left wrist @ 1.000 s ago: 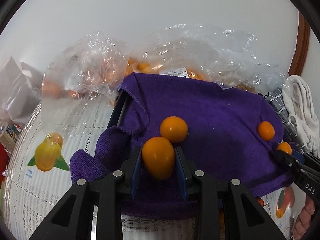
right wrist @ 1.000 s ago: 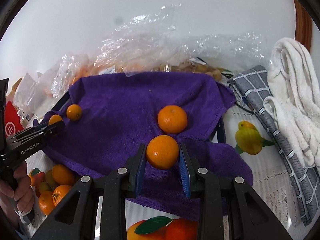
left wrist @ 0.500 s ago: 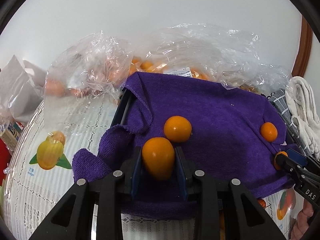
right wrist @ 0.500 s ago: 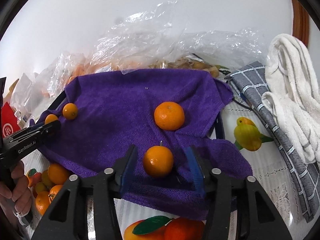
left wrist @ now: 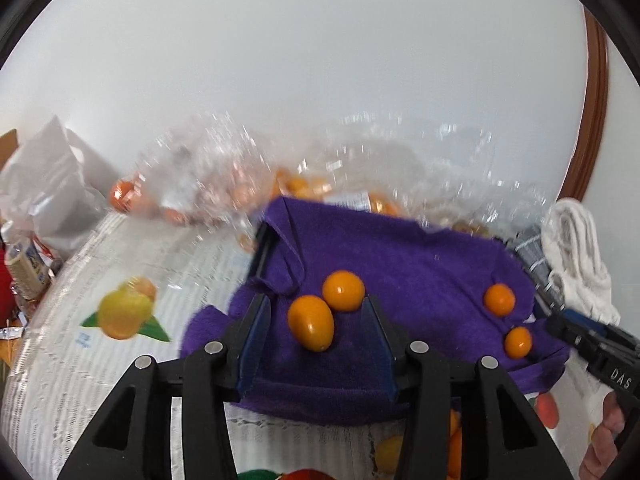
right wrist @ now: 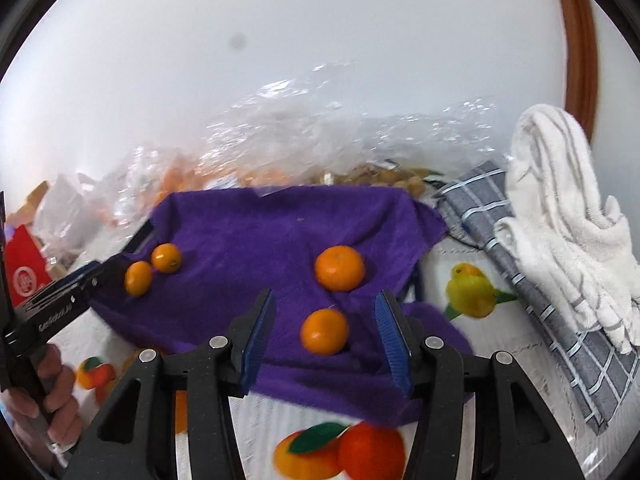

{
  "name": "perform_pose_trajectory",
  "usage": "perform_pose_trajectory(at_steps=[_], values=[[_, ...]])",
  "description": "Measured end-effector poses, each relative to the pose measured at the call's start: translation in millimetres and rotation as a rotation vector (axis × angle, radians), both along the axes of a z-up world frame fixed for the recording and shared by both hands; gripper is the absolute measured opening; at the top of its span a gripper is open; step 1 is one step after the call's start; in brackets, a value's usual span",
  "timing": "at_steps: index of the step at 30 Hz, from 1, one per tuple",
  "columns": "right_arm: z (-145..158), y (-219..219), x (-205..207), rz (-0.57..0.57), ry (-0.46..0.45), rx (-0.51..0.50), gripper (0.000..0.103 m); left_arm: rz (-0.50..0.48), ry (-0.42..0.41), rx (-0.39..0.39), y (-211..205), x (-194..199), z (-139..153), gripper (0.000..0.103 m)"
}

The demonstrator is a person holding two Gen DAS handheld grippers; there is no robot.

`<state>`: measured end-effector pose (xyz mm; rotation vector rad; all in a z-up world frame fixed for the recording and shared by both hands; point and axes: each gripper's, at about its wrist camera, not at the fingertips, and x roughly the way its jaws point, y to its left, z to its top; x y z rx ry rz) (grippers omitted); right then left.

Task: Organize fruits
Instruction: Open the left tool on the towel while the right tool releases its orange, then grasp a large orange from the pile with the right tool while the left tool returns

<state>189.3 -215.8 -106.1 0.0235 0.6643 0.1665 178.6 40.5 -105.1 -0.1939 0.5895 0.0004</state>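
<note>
While left claw [left wrist: 316,330] opens – oval orange [left wrist: 311,323] lies free between | right claw [right wrist: 326,330] agape – mandarin [right wrist: 324,331] untouched

1. Two smooth oval kumquats [left wrist: 311,322] lie touching on my purple towel [left wrist: 400,256].
2. Two rounder mandarins [right wrist: 324,331] rest apart on the same towel, nearer its other side.

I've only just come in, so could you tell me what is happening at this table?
A person is sorting small oranges onto a purple towel with a gripper in each hand. The left gripper has its jaws opening around an oval orange, which lies on the towel beside a rounder one. The right gripper stands open around a small orange, also on the towel, near a larger orange.
</note>
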Motion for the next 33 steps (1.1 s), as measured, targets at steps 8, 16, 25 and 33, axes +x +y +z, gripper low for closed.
perform_pose_trajectory(at_steps=[8, 16, 25, 33], values=[[8, 19, -41, 0.049, 0.016, -0.055, 0.055, 0.032, 0.038, -0.027, 23, -39, -4, 0.045], [-11, 33, -76, 0.101, 0.055, -0.065, 0.05, 0.078, 0.116, 0.028, 45, -74, -22, 0.045], [-27, 70, -86, 0.2, 0.108, -0.059, 0.051, 0.148, 0.171, -0.024, 74, -87, -33, 0.048], [-51, 90, -66, 0.213, 0.17, -0.127, 0.051, 0.123, 0.182, 0.006, 67, -83, -34, 0.048]])
